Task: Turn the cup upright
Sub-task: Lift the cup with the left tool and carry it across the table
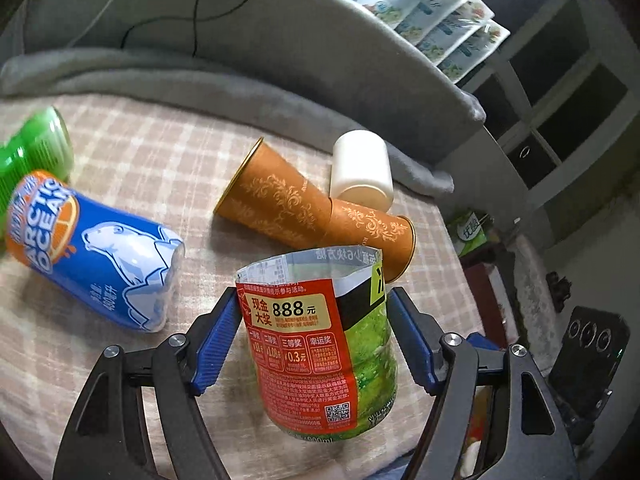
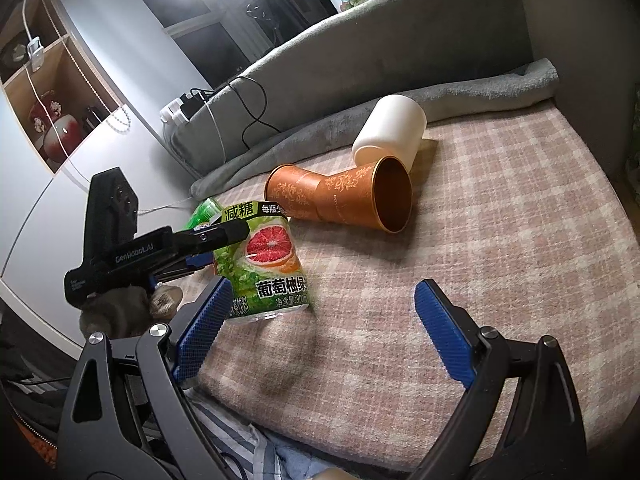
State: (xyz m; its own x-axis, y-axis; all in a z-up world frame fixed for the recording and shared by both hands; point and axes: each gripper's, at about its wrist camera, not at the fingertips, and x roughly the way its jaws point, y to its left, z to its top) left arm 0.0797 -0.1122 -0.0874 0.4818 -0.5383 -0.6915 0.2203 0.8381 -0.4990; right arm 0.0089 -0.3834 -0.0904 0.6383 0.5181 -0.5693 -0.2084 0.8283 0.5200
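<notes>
grey blanket (image 2: 400, 108), charger cables (image 2: 248, 120), pouches (image 1: 432, 12) behind the plaid surface (image 2: 480, 280).

Left tongs (image 1: 312, 344) clamped, right tongs (image 2: 320, 320) agape

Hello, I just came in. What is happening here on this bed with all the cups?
A person works with two handheld grippers. The left gripper has its blue pads on both sides of a cut-off green bottle cup, which stands upright with its open end up. The right gripper is open and holds nothing. Two orange paper cups, a white cup and a blue Arctic Ocean cup lie on their sides on the checked blanket.
</notes>
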